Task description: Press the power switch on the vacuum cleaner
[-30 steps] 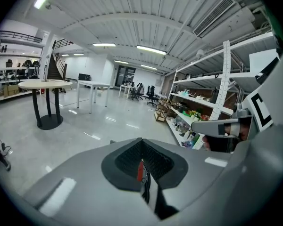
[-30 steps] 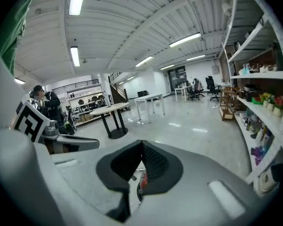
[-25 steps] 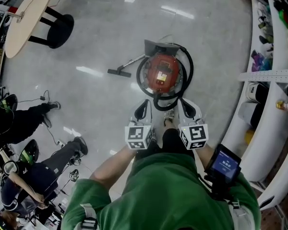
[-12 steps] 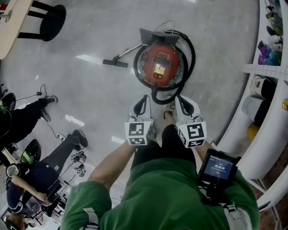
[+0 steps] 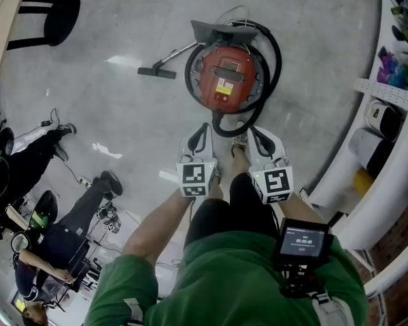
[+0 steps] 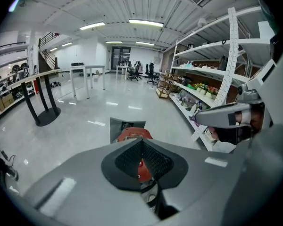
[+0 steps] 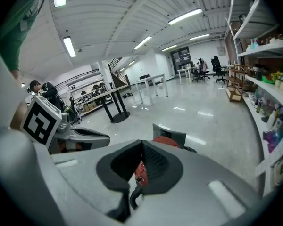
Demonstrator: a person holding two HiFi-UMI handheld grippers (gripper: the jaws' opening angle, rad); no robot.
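The red round vacuum cleaner (image 5: 228, 77) stands on the grey floor ahead of my feet, with a black hose (image 5: 272, 53) looped around it and a floor nozzle (image 5: 156, 72) lying to its left. Both grippers are held low, side by side, a little short of it and apart from it. The left gripper (image 5: 202, 136) and the right gripper (image 5: 256, 136) are shut with nothing between the jaws. In the left gripper view the vacuum cleaner (image 6: 132, 134) peeks over the left gripper (image 6: 141, 142). In the right gripper view the vacuum cleaner (image 7: 166, 140) shows just beyond the right gripper (image 7: 141, 145).
White shelving (image 5: 394, 114) with goods runs along the right. A table's black pedestal (image 5: 47, 15) stands at the far left. People (image 5: 47, 243) sit at the left with cables on the floor. A small screen (image 5: 300, 240) hangs at my chest.
The vacuum cleaner has come nearer and sits larger in the head view. Both grippers stay shut and side by side in front of my body.
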